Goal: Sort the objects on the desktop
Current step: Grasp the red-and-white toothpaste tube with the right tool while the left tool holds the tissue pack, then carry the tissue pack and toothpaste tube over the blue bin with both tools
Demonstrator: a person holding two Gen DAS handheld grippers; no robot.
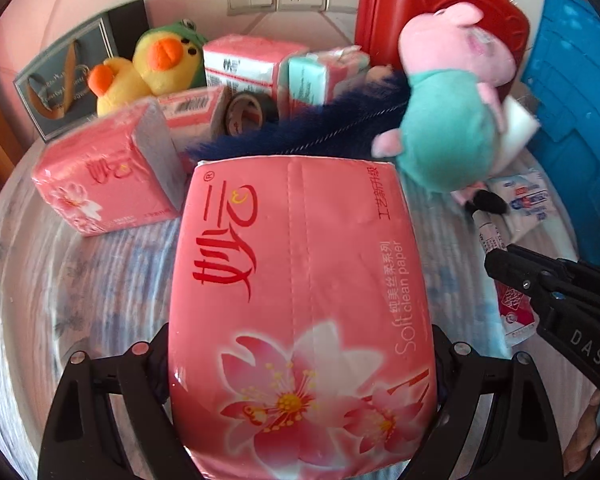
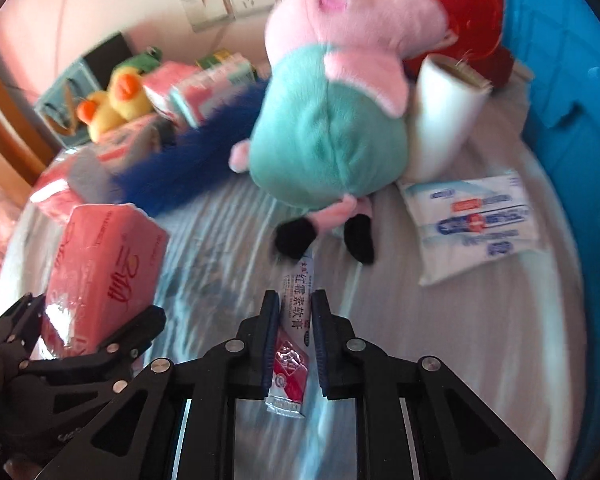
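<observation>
Your left gripper clamps the soft, light tissue pack at frame centre; grip its sides. Your right gripper pinches the ointment tube, slippery, lower centre

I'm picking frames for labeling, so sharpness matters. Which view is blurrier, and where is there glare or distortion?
The right wrist view is blurrier: the pig plush and table surface streak, though the ointment tube text stays readable. The left wrist view is sharper; the tissue pack print is crisp, with mild glare on its wrapper. Both show fisheye bending and dark corners.
</observation>
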